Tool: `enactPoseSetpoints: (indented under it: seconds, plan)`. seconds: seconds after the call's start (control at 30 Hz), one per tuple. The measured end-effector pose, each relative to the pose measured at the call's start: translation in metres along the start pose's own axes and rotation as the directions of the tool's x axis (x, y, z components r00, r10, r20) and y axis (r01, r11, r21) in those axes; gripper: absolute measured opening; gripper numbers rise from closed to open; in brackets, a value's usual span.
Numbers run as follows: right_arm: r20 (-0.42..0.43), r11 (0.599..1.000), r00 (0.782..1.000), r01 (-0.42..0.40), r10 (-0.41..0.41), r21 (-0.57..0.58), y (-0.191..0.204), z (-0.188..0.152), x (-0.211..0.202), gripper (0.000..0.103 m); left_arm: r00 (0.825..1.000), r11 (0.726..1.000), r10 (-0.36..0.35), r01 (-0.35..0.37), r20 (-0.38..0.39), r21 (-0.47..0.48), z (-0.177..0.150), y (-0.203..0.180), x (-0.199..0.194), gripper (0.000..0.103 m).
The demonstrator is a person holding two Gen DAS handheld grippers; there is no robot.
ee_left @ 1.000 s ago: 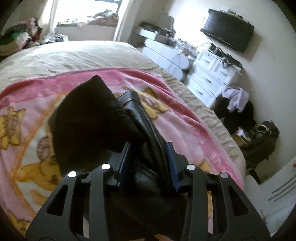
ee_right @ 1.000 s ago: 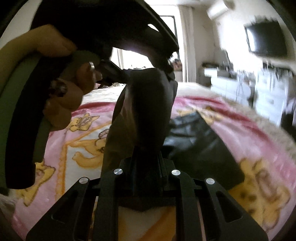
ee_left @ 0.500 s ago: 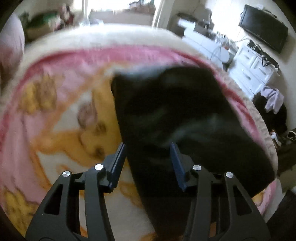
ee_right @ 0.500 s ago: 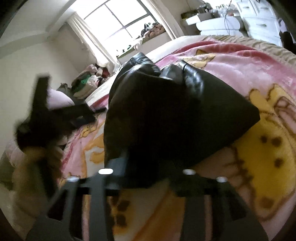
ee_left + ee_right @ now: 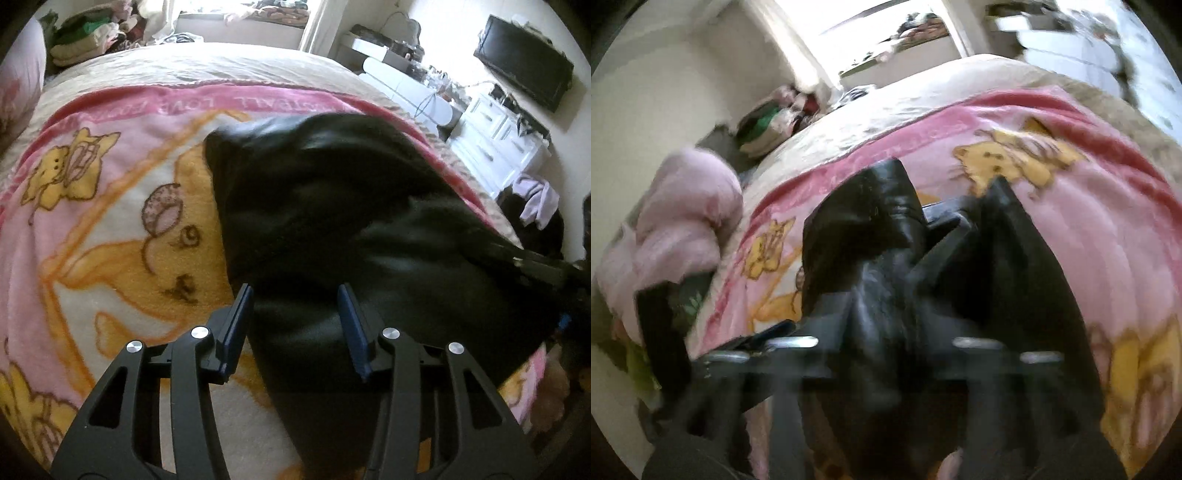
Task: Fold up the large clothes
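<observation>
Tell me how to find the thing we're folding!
Look at the big bed with the pink cartoon blanket on top. The black garment lies on the blanket's right side, just ahead of the left hand-held gripper. It is the only dark, shiny, leathery thing there; everything around it is pink and yellow.

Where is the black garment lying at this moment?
In the left wrist view, the black garment lies on the pink blanket covering the bed, toward its right side, nearest the white dresser.

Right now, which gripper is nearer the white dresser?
Right, likely. The right gripper, jaws closing with the black garment between them, sits toward the white dresser; the left gripper is farther back over the pink blanket.
</observation>
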State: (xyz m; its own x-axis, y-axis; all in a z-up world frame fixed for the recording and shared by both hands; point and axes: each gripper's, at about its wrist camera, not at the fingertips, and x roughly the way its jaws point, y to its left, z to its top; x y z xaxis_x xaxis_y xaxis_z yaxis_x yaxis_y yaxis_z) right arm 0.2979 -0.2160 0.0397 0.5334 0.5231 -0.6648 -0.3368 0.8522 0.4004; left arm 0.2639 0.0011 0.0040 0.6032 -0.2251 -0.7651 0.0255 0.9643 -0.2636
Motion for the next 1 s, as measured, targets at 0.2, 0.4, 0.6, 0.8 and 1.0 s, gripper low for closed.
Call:
enactPoseSetpoints:
  seconds: [0.2, 0.4, 0.6, 0.8, 1.0]
  plan:
    - [0.178, 0.992, 0.980, -0.073, 0.091, -0.104, 0.004, 0.021, -0.064, 0.024, 0.993, 0.990, -0.095, 0.101, 0.063, -0.097, 0.024, 0.009, -0.032, 0.046]
    - [0.068, 0.994, 0.996, -0.062, 0.055, 0.093, -0.087, -0.007, -0.044, 0.024, 0.984, 0.979, -0.178, 0.176, -0.014, -0.106, 0.024, -0.014, -0.002, 0.062]
    - [0.068, 0.993, 0.997, 0.029, -0.037, 0.113, -0.114, -0.051, -0.023, 0.027, 0.979, 0.980, -0.181, 0.171, -0.094, -0.103, 0.004, -0.035, 0.035, 0.079]
    - [0.081, 0.985, 0.996, 0.021, -0.035, 0.172, -0.125, -0.053, -0.036, 0.065, 0.976, 0.968, -0.203, 0.188, -0.081, -0.167, 0.001, -0.028, 0.043, 0.088]
    - [0.062, 0.950, 0.993, -0.113, 0.099, 0.292, -0.152, -0.060, -0.050, 0.080, 0.975, 0.971, -0.204, 0.190, -0.085, -0.145, 0.003, -0.029, 0.039, 0.088]
